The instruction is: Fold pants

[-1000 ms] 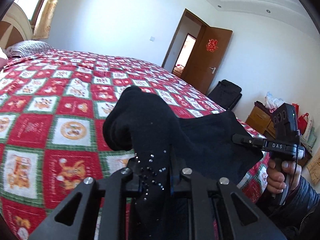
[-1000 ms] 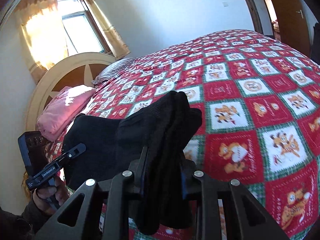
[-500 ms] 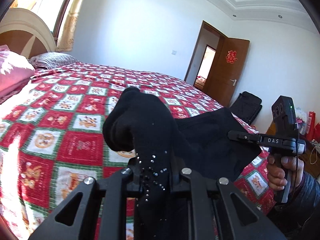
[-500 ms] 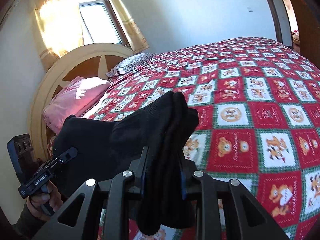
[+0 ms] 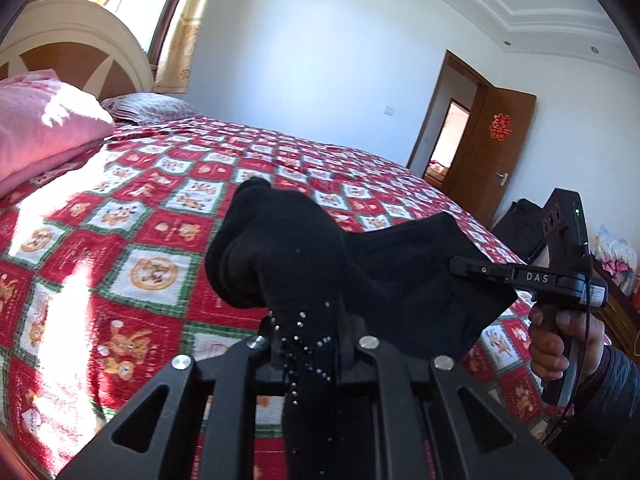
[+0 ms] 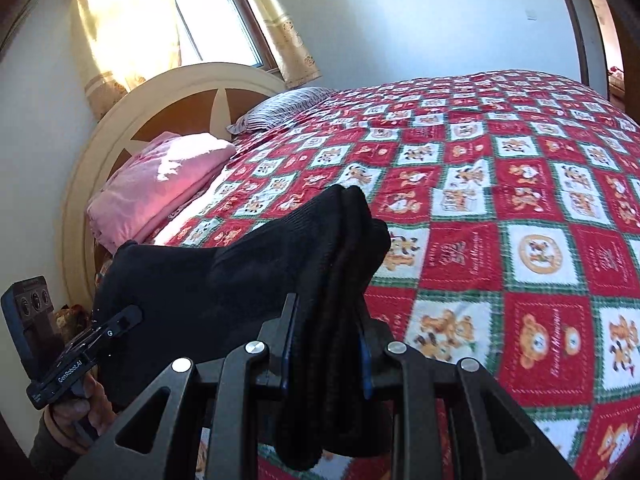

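Note:
Black pants (image 5: 288, 248) with small shiny studs hang in the air above the bed, stretched between my two grippers. My left gripper (image 5: 306, 336) is shut on a bunched end of the pants. My right gripper (image 6: 326, 320) is shut on the other bunched end (image 6: 340, 240). The cloth spans between them as a taut black sheet (image 5: 420, 280). Each gripper shows in the other's view: the right one (image 5: 480, 270) at the right, the left one (image 6: 120, 320) at the lower left. The fingertips are hidden by cloth.
A bed with a red, green and white patchwork quilt (image 6: 520, 208) lies below. A pink folded blanket (image 6: 160, 184) and a striped pillow (image 6: 280, 108) sit by the round headboard (image 6: 172, 92). A brown door (image 5: 492, 152) and a black bag (image 5: 520, 224) are at the far right.
Both grippers have swung toward the headboard end of the bed with the pants held between them. The grip on the pants has not changed.

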